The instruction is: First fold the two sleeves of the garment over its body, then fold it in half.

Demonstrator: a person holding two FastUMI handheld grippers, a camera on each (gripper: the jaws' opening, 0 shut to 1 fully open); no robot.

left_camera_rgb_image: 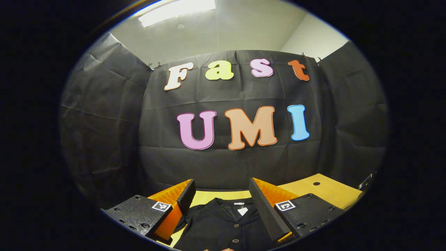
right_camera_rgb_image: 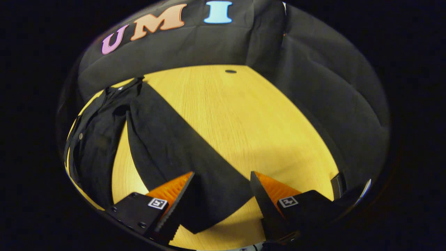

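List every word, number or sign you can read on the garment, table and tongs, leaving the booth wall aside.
No text here can be quoted.
Square markers on the left tongs: black-and-white patterns, not words.
Matching markers on the right tongs: patterns too, not words.
White tag at the collar of the black garment: too small to read.
Wooden table: no writing seen.

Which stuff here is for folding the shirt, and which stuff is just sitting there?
For the job:
- black shirt
- its long sleeve, spread out flat on the table
- left gripper, jaws open
- right gripper, jaws open over the sleeve end

Just there:
- wooden table
- small hole in the table
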